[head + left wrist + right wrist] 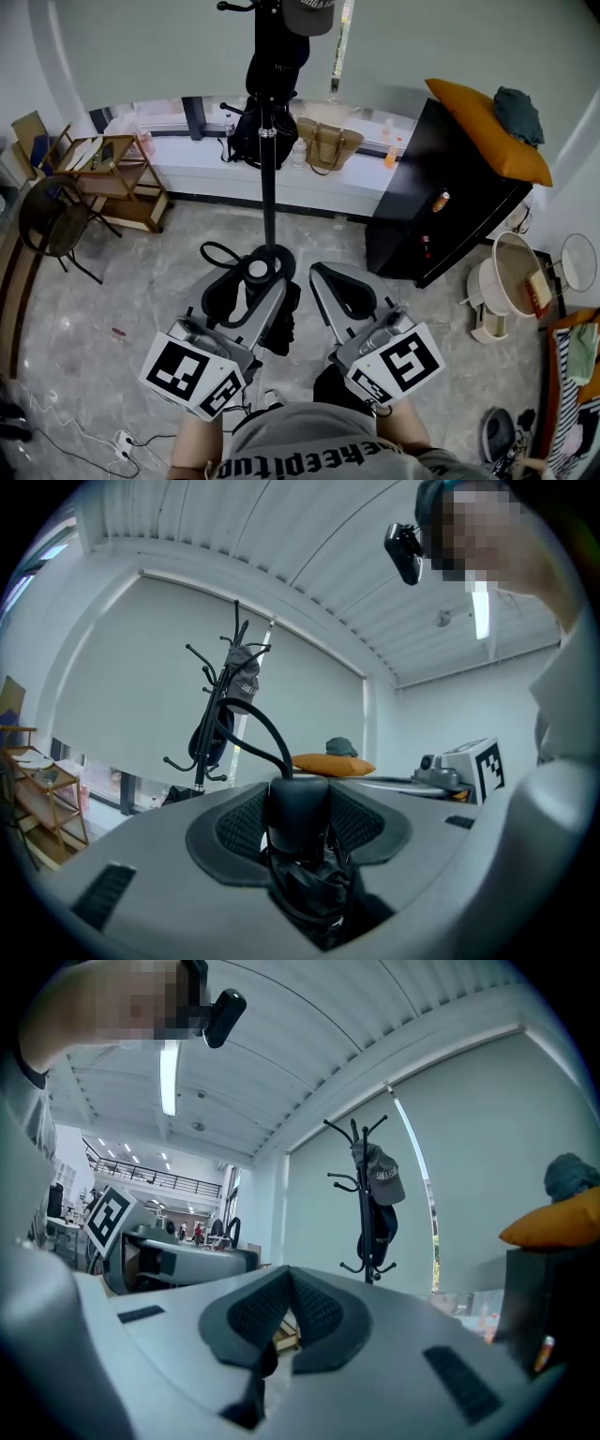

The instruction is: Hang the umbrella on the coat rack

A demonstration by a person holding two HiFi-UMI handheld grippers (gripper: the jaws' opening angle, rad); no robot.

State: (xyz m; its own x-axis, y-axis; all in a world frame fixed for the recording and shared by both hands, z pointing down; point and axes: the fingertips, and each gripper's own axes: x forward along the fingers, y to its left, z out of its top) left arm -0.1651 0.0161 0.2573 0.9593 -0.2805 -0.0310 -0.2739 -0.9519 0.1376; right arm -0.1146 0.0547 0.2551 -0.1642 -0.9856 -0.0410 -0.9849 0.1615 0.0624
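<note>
So the left claw is clamped on the black folded umbrella, held low by the black metal coat rack. Only that claw's view shows the strap loop. The right claw is pinched together, empty. The head view cuts off the rack's top.

Black umbrella; black coat rack; orange cushion; grey marbled floor.

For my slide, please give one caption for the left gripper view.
The left tool grips the folded black umbrella, with the coat rack standing ahead.
</note>
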